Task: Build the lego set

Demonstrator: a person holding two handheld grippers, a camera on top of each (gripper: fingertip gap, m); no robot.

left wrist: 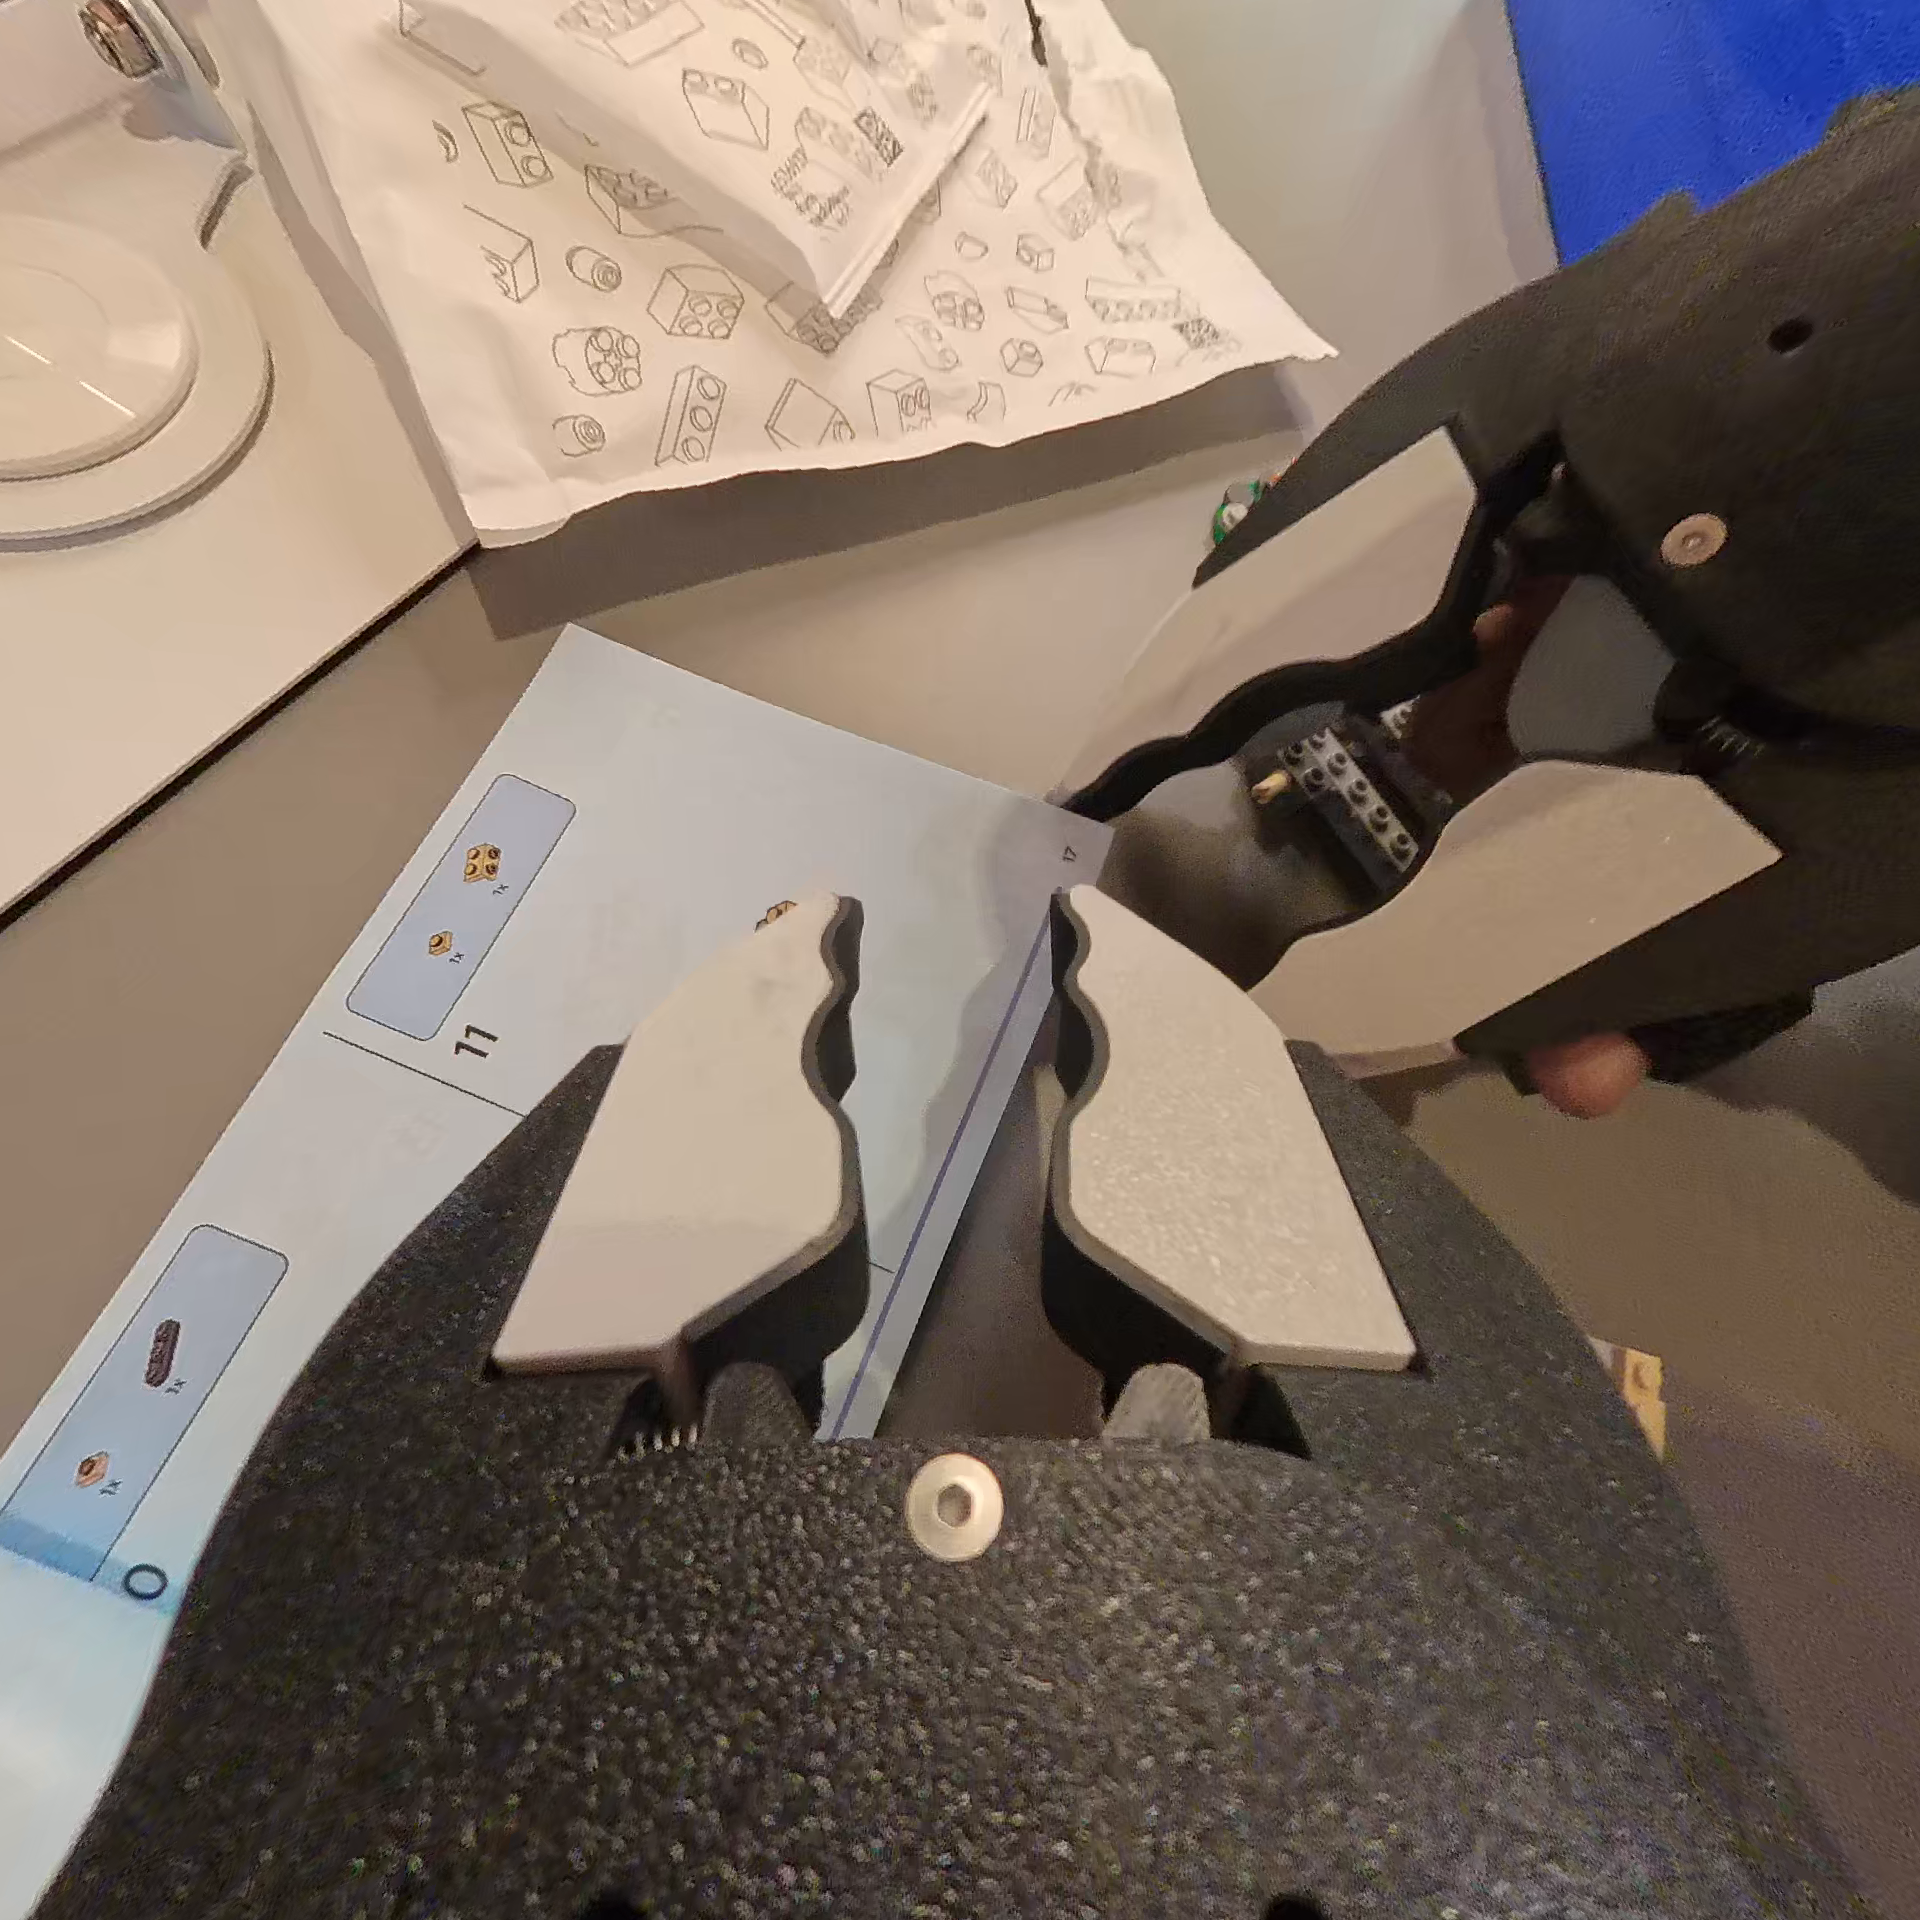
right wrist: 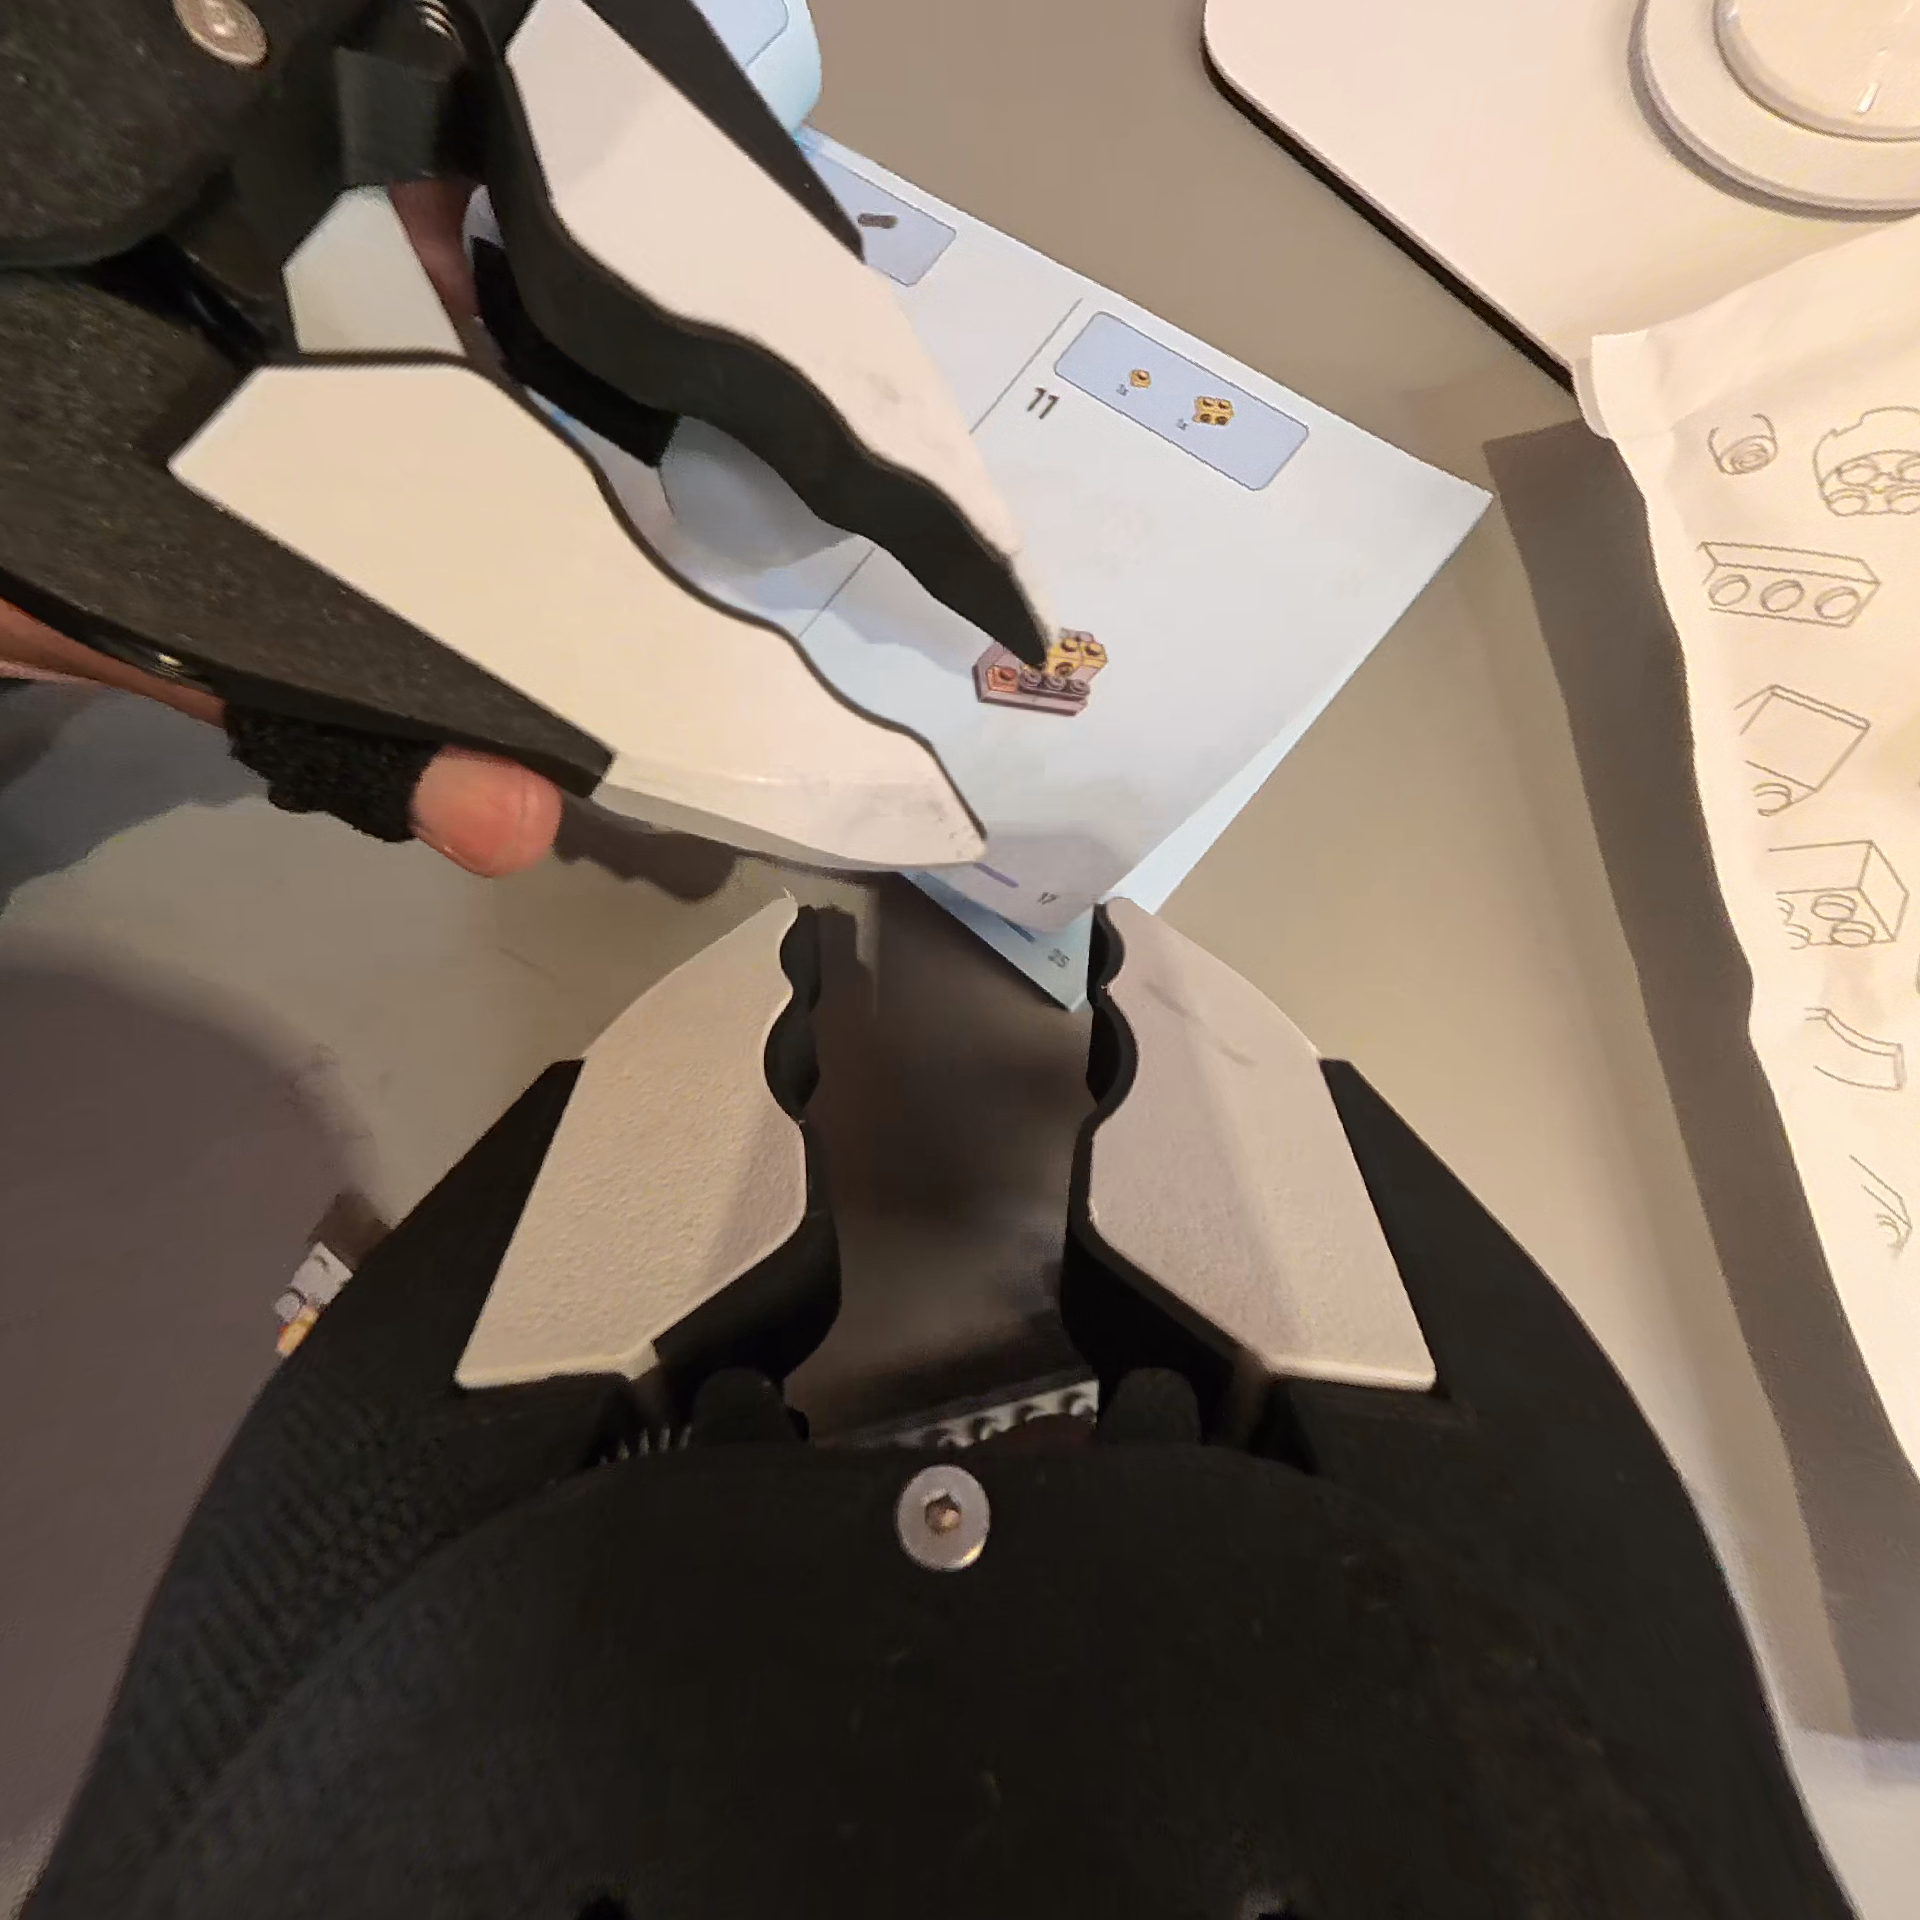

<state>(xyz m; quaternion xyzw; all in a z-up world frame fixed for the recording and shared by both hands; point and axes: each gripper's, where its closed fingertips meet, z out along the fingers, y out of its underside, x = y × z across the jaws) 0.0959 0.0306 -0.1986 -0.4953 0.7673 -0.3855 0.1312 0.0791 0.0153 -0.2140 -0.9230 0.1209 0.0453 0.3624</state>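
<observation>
Grey table (right wrist: 1351, 935) bears booklet (right wrist: 1195, 644); printed paper bag (left wrist: 831, 260) beyond.

Two tools: the left tool (left wrist: 954, 904) and the right tool (right wrist: 945, 920), each with two fingers, jaws apart and bare; one pale blue instruction booklet (left wrist: 665, 790) lying open on the grey surface (left wrist: 208, 935); one large white paper bag (left wrist: 935, 343) printed with brick outlines; one smaller printed packet (left wrist: 790, 135) on top of it; one white round-dished object (left wrist: 94, 353) far left; one dark studded brick assembly (left wrist: 1351, 790).
</observation>
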